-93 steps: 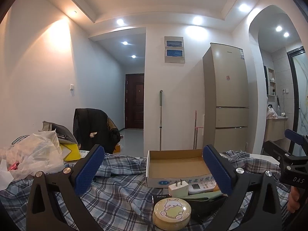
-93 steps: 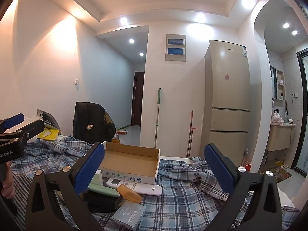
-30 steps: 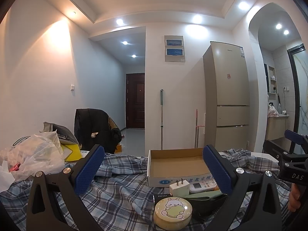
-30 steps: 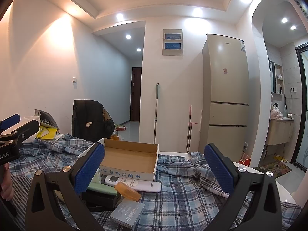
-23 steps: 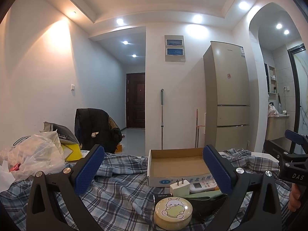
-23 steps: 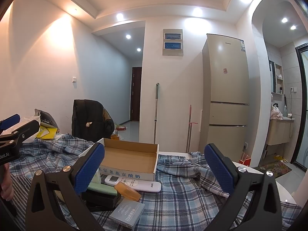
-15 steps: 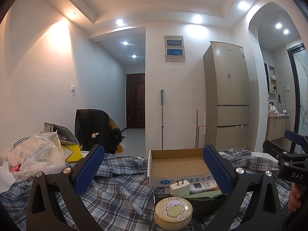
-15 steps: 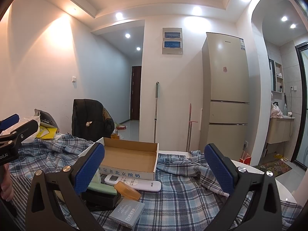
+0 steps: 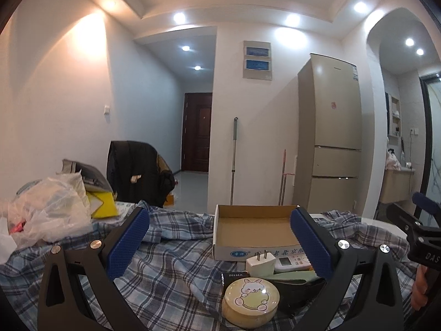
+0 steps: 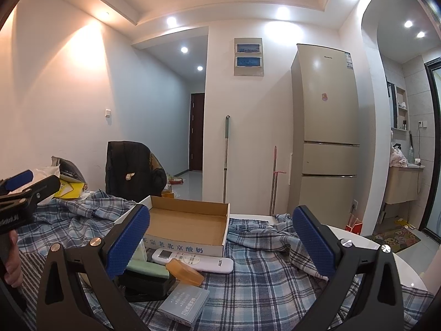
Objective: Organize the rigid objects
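Progress check: nothing appears sorted yet. The cardboard box [image 10: 187, 224] sits open on the plaid cloth [image 10: 264, 275] with its floor bare in both wrist views; I judge it to be the intended container. All loose items lie outside it, clustered just in front of its near wall. Items seen: round tin with rabbit lid [image 9: 250, 300], white plug adapter [image 9: 260, 264] just behind the tin, white remote [image 10: 193, 260] lying along the box front, orange bar [image 10: 184, 271] touching the remote's near edge, pale green flat piece [image 10: 147, 269] resting on a black box [image 10: 148, 282], and a grey carton [image 10: 183, 302] nearest the right camera. Left gripper [image 9: 220, 244]: jaws spread wide, nothing between the pads, held above the cloth with the tin low between them. Right gripper [image 10: 222, 244]: jaws likewise wide apart and empty, aimed over the remote and box. Each gripper is partly visible at the edge of the other's view, with a hand on the handle. Remaining, by my estimate: every item, so the whole task. The tin looks the easiest first pick for the left side, the remote or carton for the right.
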`<state>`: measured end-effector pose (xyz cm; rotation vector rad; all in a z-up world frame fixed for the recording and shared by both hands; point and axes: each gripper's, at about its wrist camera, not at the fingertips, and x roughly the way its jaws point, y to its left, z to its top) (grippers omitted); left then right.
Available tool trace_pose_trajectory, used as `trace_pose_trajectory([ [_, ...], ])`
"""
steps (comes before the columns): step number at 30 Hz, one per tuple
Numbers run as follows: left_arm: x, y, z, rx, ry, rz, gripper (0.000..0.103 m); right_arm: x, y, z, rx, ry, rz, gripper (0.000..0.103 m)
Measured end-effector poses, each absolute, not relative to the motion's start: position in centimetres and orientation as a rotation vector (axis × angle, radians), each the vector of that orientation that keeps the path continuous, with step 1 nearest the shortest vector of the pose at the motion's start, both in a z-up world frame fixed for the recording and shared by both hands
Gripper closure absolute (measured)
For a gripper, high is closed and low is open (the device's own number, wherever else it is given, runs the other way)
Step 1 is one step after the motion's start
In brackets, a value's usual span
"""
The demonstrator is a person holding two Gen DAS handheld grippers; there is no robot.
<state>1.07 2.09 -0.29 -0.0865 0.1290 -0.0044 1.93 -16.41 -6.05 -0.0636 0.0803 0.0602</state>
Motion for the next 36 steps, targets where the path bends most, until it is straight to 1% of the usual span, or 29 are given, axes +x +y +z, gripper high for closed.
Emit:
trace_pose_trajectory([
  [3,1.1,2.7,-0.2,-0.120,0.114,-0.019,0.000,1.8,-16.2,-6.1,-0.069,0.074,0.046,0.000],
  [7,-0.3,2.2,0.2,-0.103,0.004,-0.022,0.000,1.2,-15.8,-6.0,-0.087,0.045,0.059,0.000],
  [10,-0.8,1.4,0.3,-0.063,-0.030,-0.009,0.000,1.2,-15.7,-5.8,-0.095,0.043,0.047,0.000],
  [12,-0.6,1.1,0.6,-0.064,-0.018,-0.030,0.000,1.4,-15.8,-5.2,-0.090,0.057,0.023,0.000],
  [14,0.0,1.1,0.9,-0.067,0.010,-0.090,0.000,2.0,-16.0,-4.0,-0.066,0.123,0.042,0.000],
  [16,0.8,1.2,1.3,-0.071,0.076,-0.120,0.000,2.4,-16.3,-2.6,-0.032,0.175,0.092,0.000],
  [20,3.5,2.1,2.6,-0.153,0.267,-0.109,0.000,2.7,-16.3,0.3,-0.008,0.208,0.080,0.000],
  [23,5.0,3.5,3.5,-0.252,0.335,-0.120,0.000,2.6,-16.3,1.3,0.033,0.206,0.065,0.000],
  [28,6.0,2.1,3.3,-0.116,0.383,-0.060,0.000,2.8,-15.5,0.0,0.034,0.217,0.089,0.000],
  [30,6.2,1.7,2.0,-0.095,0.419,-0.046,0.000,3.0,-15.2,-1.1,0.019,0.217,0.088,0.000],
  [34,8.1,2.0,-1.3,-0.132,0.569,-0.102,0.000,4.2,-15.2,-2.8,-0.011,0.269,0.099,0.000],
  [36,8.8,1.9,-2.5,-0.132,0.616,-0.138,0.003,4.9,-15.7,-3.3,-0.010,0.296,0.093,0.000],
])
